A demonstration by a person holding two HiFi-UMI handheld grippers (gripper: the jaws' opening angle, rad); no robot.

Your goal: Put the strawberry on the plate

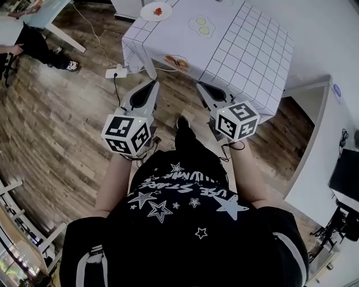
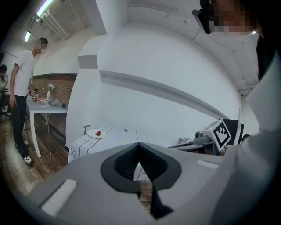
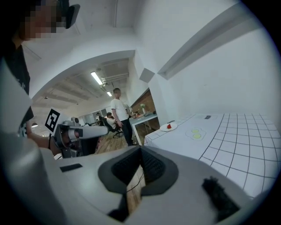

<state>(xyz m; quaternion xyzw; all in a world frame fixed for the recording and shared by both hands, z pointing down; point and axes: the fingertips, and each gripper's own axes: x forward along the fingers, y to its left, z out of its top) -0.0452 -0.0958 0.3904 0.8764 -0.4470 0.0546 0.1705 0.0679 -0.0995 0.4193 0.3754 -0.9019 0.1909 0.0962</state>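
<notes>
The strawberry [image 1: 158, 10] sits on the white plate [image 1: 147, 13] at the far corner of the grid-patterned table [image 1: 247, 50], well apart from me. My left claw [image 1: 150, 84] and my right claw [image 1: 201, 86] both hang over the wooden floor [image 1: 67, 129] just short of the table, each with its jaws pressed together and nothing between them.

Gridded table [image 1: 252, 50] holds a plate [image 1: 147, 12] and eggs [image 1: 203, 26].

Far left, a small red strawberry [image 1: 157, 10] on a round white plate [image 1: 147, 14]; the white cloth counter [image 1: 252, 53] carries black grid lines.
</notes>
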